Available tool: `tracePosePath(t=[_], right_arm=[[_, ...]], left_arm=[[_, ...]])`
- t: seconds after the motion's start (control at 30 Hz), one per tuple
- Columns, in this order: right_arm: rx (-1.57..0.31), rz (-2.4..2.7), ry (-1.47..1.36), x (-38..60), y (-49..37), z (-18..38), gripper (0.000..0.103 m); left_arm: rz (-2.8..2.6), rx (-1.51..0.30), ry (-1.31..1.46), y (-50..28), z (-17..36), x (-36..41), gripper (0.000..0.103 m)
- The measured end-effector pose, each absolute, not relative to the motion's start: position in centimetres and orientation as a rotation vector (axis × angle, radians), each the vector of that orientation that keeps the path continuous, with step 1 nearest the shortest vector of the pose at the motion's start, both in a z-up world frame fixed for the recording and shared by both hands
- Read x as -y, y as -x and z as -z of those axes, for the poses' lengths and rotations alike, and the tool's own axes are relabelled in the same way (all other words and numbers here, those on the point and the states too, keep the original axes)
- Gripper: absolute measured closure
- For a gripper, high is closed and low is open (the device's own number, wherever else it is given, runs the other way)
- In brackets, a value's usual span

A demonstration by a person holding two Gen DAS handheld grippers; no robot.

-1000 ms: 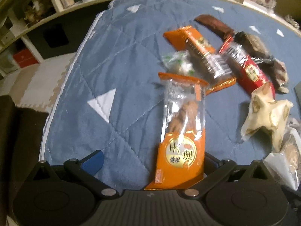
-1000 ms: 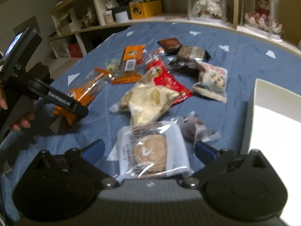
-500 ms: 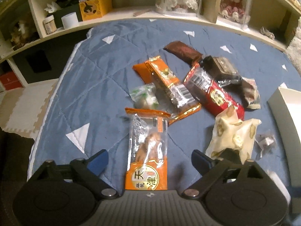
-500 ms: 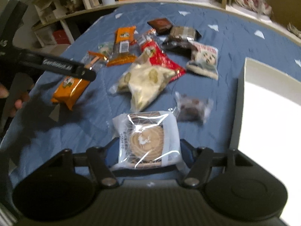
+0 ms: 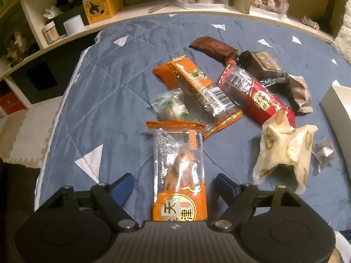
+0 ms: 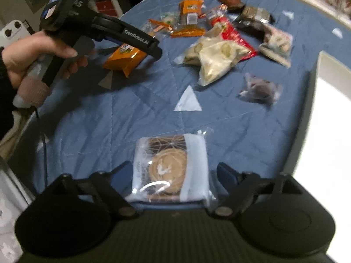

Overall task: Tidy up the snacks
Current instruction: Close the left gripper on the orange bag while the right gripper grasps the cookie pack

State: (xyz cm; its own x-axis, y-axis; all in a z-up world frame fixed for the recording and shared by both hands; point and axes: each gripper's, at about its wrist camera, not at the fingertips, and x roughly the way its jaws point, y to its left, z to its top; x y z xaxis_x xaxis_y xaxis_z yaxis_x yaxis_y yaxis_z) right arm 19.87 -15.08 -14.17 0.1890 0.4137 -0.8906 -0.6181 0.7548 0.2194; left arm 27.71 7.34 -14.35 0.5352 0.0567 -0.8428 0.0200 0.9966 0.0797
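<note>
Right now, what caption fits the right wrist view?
Open right tongs straddle a wrapped cookie on a blue quilt strewn with snacks.

- The room was dim and warm-toned, and my left view was the sharper of the two.
- Fisheye bending curved the shelf [image 5: 153, 15] and darkened the corners.
- Glare flashed off the clear snack wrappers [image 5: 216, 96].
- My right view was smeared with motion blur, worst toward the edges.
- The white box [image 6: 333, 118] beside the quilt blew out to plain white.
</note>
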Motion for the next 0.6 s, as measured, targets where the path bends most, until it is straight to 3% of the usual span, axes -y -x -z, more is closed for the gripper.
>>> tracePosePath(t=[0.2,0.33,0.6], right_arm=[[-1.198,-0.785,0.261,13.9,-20.3,15.4,0.016],[-1.202,-0.752,0.25,13.8,-20.4,15.3,0.032],[-1.097,-0.692,0.109,15.9,-21.4,13.2,0.033]], left_arm=[[-0.019,-1.019,-0.084,-28.0,14.2,-7.7,0.043],[-0.001,-1.034,-0.066,-27.9,13.9,-7.7,0.06],[-0.007,-0.965,-0.014,-26.4,11.0,-6.8,0.061]])
